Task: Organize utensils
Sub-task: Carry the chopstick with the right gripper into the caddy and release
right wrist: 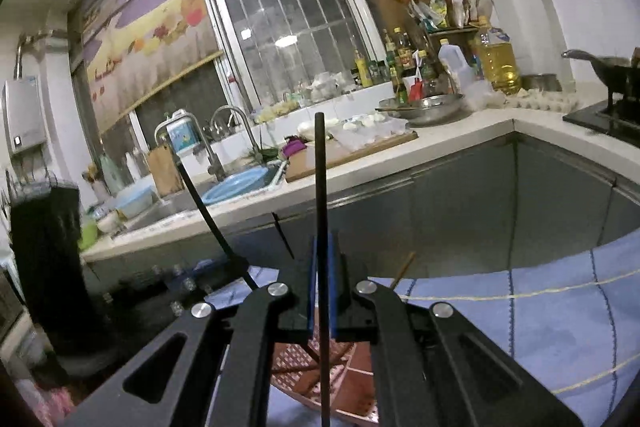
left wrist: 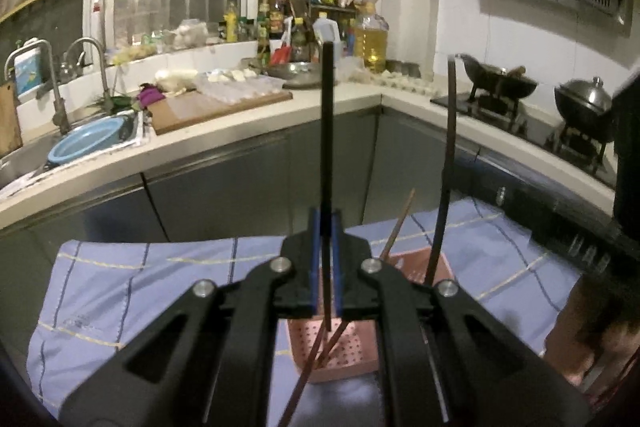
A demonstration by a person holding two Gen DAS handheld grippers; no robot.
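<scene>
My left gripper (left wrist: pixel 326 223) is shut on a black chopstick (left wrist: pixel 327 131) that stands upright between its blue pads, above a pink perforated basket (left wrist: pixel 352 359). Brown chopsticks (left wrist: pixel 316 359) lean in that basket. A second black chopstick (left wrist: pixel 444 167) rises to the right, its lower end hidden behind the linkage. In the right wrist view my right gripper (right wrist: pixel 322 247) is shut on another upright black chopstick (right wrist: pixel 320 195) over the same divided basket (right wrist: pixel 360 367). A slanted black chopstick (right wrist: pixel 212 219) shows to its left.
The basket rests on a blue checked cloth (left wrist: pixel 132 291). Behind runs an L-shaped counter (left wrist: pixel 248 123) with a sink and blue basin (left wrist: pixel 88 143), a cutting board (left wrist: pixel 216 105), bottles and a stove with woks (left wrist: pixel 500 83). A dark gripper body (right wrist: pixel 44 247) is at the left.
</scene>
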